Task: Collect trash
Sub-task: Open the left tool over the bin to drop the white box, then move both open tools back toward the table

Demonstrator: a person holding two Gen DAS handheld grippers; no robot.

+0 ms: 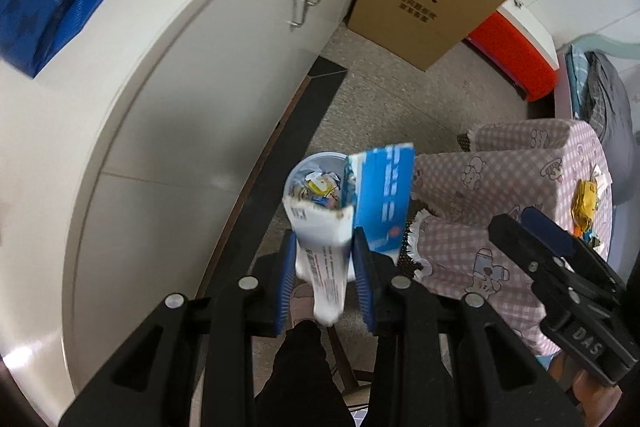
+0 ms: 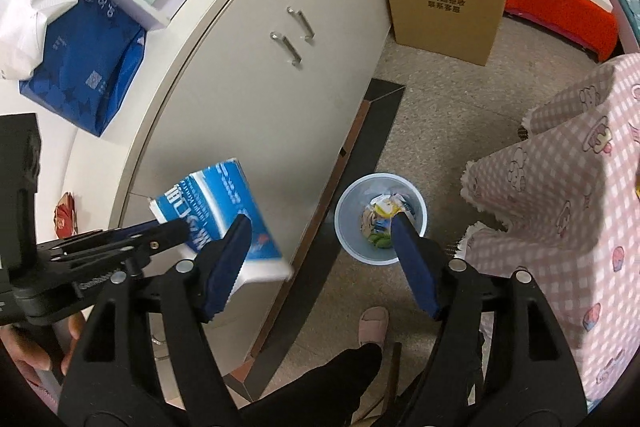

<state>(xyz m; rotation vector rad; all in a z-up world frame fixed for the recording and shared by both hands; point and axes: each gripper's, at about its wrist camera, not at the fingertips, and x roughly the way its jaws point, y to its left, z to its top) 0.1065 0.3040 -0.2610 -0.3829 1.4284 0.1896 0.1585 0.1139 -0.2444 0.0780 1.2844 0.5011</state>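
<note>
Drop-off step: left gripper (image 1: 325, 277) clamps the blue-and-white carton (image 1: 360, 211) over the trash bin (image 2: 380, 219) at frame centre — release next; right gripper (image 2: 320, 263) spread, empty.

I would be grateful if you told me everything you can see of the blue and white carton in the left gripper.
The blue and white carton is a flattened, torn-open cardboard box with white print on its blue face and small text on its white side. The left gripper clamps its lower end between the blue pads, so it stands out along the fingers, above the floor near the pale trash bin, which already holds wrappers. Nothing else touches it.
</note>
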